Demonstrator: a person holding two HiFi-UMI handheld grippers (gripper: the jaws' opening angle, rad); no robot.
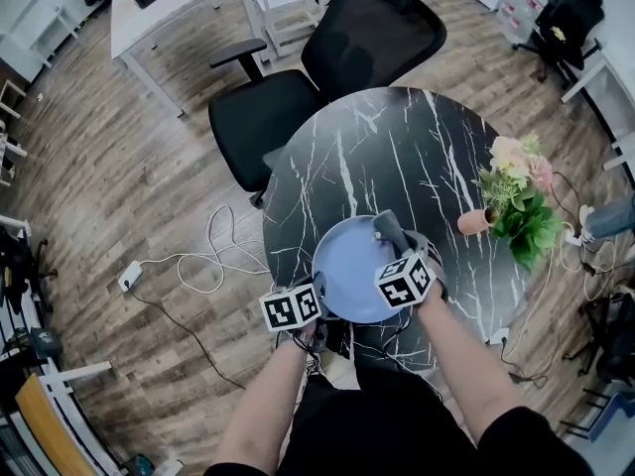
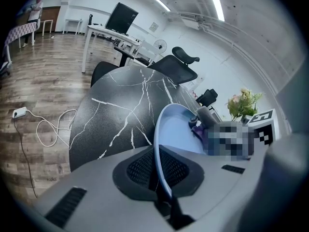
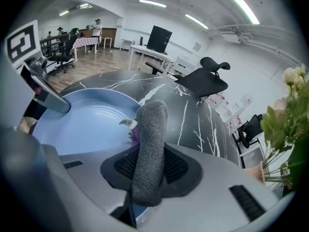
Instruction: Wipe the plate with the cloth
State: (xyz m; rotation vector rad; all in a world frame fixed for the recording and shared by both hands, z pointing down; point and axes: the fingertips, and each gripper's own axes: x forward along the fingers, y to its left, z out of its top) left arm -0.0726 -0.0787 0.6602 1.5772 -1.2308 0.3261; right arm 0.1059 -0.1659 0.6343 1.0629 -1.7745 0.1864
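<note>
Left tongs: the left tongs are shut tight on the near rim of the light blue round plate. The thin rim runs right between the two jaws.
Right tongs: the right tongs are shut on a grey fluffy cloth. The jaws squeeze its lower part, and the rest sticks out past the tips like a soft roll.
Plate: it lies between the two tongs, just in front of both, on the side of the table near the person.
Cloth: its free end is over the part of the plate nearest the right tongs. I cannot tell if it touches the plate.
Table: the round black table with white marble lines spreads out beyond both tongs.
Flowers: pink and cream flowers with green leaves stand on the table, off to the right of the right tongs, well apart from the plate.
Chair: a black office chair stands past the far side of the table, far beyond the tongs.
Cable: a white cable lies on the wooden floor, to the left of the left tongs.
</note>
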